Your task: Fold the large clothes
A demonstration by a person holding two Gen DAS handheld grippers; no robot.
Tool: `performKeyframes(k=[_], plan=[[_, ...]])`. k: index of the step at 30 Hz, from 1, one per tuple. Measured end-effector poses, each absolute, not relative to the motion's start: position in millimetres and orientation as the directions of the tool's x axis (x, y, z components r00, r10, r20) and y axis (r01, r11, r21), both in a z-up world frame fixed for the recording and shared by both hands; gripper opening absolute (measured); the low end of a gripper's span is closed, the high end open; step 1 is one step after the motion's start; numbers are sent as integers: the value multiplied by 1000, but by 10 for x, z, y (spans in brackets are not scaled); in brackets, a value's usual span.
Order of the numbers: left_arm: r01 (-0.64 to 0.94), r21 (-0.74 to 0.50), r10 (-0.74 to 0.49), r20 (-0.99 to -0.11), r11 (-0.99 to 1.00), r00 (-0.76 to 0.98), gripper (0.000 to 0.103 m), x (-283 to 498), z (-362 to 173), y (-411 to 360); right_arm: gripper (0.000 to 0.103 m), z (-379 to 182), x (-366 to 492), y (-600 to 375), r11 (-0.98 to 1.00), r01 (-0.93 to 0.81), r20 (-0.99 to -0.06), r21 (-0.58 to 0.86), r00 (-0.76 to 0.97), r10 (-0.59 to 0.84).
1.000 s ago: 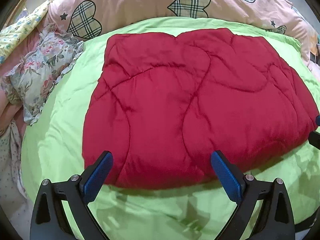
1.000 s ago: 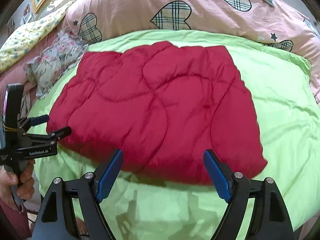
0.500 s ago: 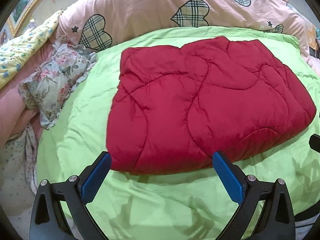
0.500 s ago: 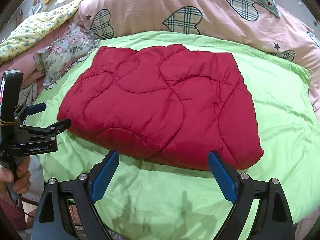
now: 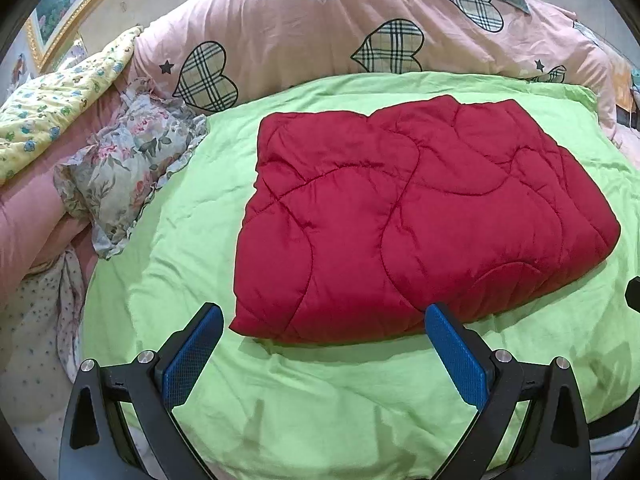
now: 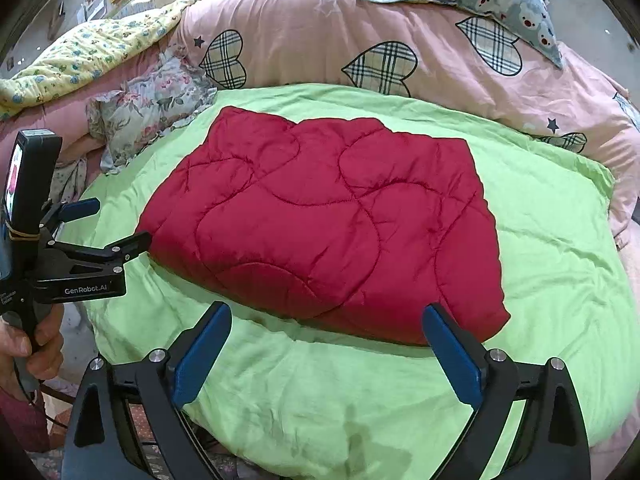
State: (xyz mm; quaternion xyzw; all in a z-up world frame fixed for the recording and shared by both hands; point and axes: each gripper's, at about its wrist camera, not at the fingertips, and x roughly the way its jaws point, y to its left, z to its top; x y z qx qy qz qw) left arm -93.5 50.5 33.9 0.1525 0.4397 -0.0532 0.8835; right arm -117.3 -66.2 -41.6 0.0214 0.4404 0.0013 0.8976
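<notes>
Quilted, slightly shiny red cloth (image 5: 420,216) w/ matt green sheet (image 5: 320,400).

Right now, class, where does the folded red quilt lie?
In both wrist views the red quilt lies folded in the middle of the green sheet, in front of the pink duvet, with the floral pillow to its left.

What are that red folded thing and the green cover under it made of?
Red quilted item: looks like smooth, faintly shiny synthetic shell over puffy padding, judging by its stitched curves and loft. Green cover: matte woven cloth, probably cotton, with fine soft wrinkles.
</notes>
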Motion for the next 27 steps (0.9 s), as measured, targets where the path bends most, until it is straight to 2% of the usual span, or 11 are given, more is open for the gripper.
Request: performKeyframes(k=[27], plan=[[228, 240, 43, -772, 943, 635, 102, -981, 428, 437, 98, -330, -1084, -681, 999, 6, -776, 45, 630, 31]])
